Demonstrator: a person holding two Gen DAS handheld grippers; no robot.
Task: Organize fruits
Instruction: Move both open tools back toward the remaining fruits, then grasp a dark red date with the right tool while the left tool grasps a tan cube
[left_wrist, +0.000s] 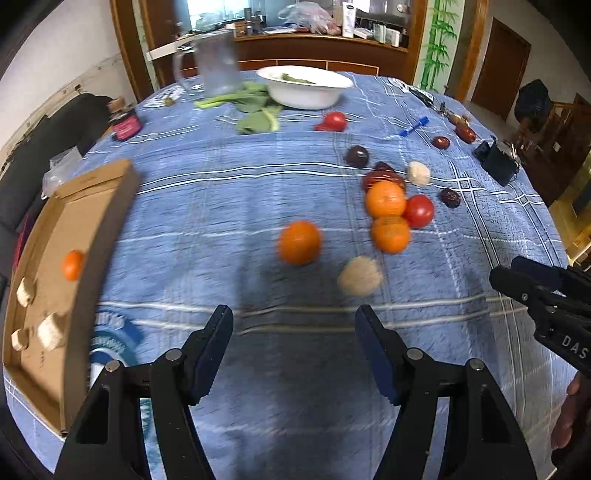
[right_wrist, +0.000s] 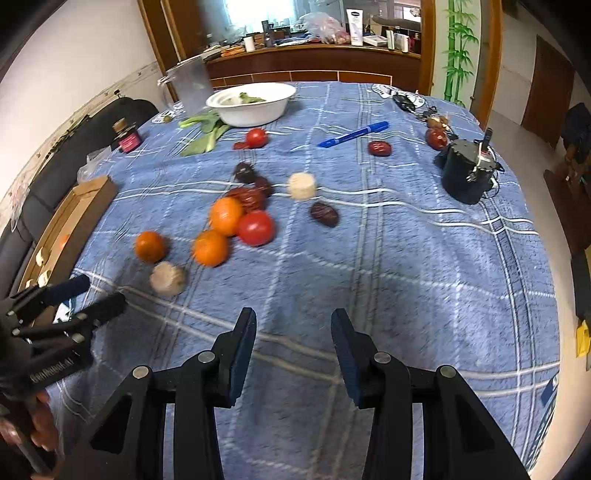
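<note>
A: Where am I working?

B: A home dining room, I'd note. Upper centre: a wooden serving counter (right_wrist: 314, 55) cluttered with bottles, boxes and a plastic bag (right_wrist: 325, 26).

A: Other evidence?

B: A blue plaid tablecloth (right_wrist: 406, 258), a white bowl (right_wrist: 251, 103) of greens, bamboo wall decals (right_wrist: 458, 48) upper right, a brown door (left_wrist: 498, 66) at the right edge.
</note>
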